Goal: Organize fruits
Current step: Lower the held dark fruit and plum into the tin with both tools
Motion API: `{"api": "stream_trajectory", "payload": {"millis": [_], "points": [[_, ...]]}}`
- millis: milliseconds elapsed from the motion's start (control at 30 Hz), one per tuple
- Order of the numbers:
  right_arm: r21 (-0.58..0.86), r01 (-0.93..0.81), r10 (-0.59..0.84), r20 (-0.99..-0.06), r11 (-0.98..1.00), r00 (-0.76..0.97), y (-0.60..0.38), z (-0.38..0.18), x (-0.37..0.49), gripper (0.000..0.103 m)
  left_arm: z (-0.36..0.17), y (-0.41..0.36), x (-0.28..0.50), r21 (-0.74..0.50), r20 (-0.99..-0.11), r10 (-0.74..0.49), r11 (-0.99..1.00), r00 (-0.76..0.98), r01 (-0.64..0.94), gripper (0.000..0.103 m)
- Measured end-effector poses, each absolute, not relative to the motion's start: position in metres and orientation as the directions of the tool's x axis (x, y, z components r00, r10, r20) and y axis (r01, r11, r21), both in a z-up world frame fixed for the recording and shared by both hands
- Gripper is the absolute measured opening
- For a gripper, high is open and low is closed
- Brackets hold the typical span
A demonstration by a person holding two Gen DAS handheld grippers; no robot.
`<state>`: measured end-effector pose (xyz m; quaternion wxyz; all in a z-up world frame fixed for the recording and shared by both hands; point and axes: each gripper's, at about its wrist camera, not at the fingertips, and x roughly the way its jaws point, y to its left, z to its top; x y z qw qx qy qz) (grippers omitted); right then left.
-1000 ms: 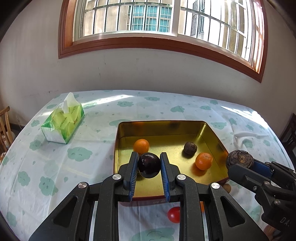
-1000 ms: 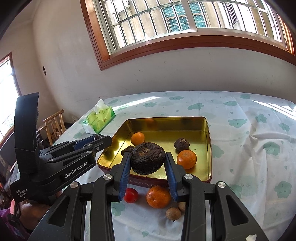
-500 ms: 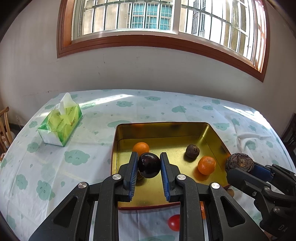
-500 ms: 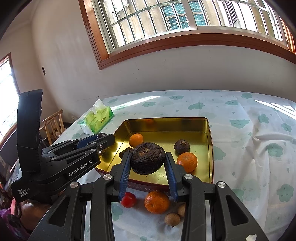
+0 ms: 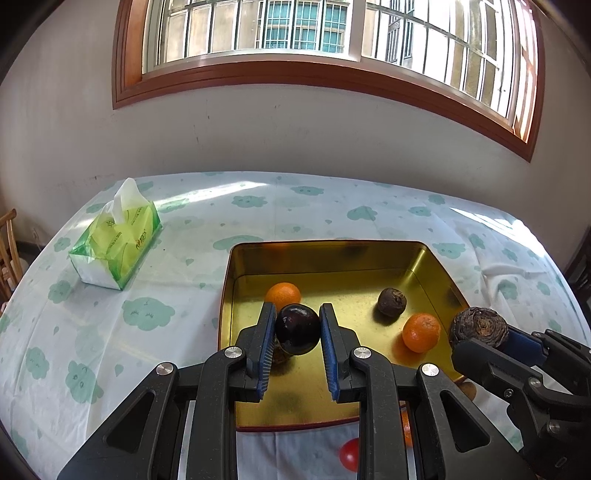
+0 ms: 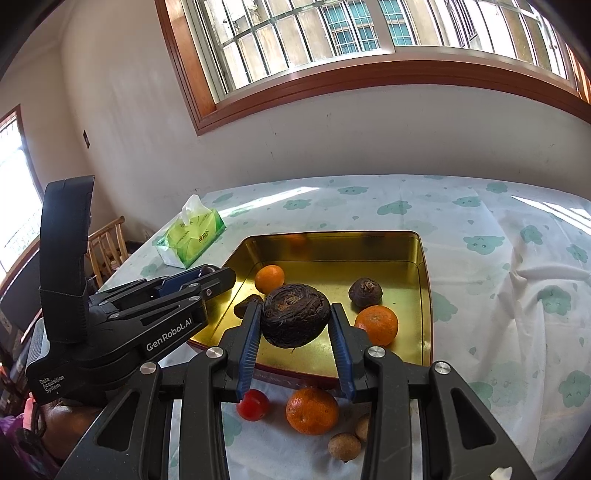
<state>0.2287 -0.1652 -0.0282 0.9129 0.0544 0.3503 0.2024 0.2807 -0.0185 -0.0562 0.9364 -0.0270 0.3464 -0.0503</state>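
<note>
Left jaws: my left gripper (image 5: 297, 329) is clamped on a smooth dark fruit (image 5: 297, 329) above the gold tray (image 5: 332, 258).
Right jaws: my right gripper (image 6: 294, 322) grips a wrinkled dark fruit (image 6: 294, 315) over the tray's near edge.
Tabletop: a tomato (image 6: 252, 404) and an orange (image 6: 312, 410) lie outside.

Green tissue pack (image 5: 115, 248) lay far-left of me on cloud-print tablecloth (image 5: 147, 314); wooden chair (image 6: 107, 251) beyond table edge; barred window (image 5: 295, 33) above.

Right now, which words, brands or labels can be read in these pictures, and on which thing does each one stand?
"GenRobot.AI": on the side of the left gripper.
"Data Acquisition System": lower on the same body, small.
Tissue pack: has print, too small to read.
Golden tray: lettering on its red front edge, too blurred.
</note>
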Motion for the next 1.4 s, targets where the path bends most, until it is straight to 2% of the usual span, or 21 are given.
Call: {"api": "stream_trajectory", "payload": {"millis": [1400], "points": [[0.252,-0.350,0.426,-0.645,0.902,0.634,-0.146,-0.047,0.276,0.035,-0.076,-0.017,0.320,-0.093,-0.684,-0.104,0.994,0.722,0.055,0.024]]}}
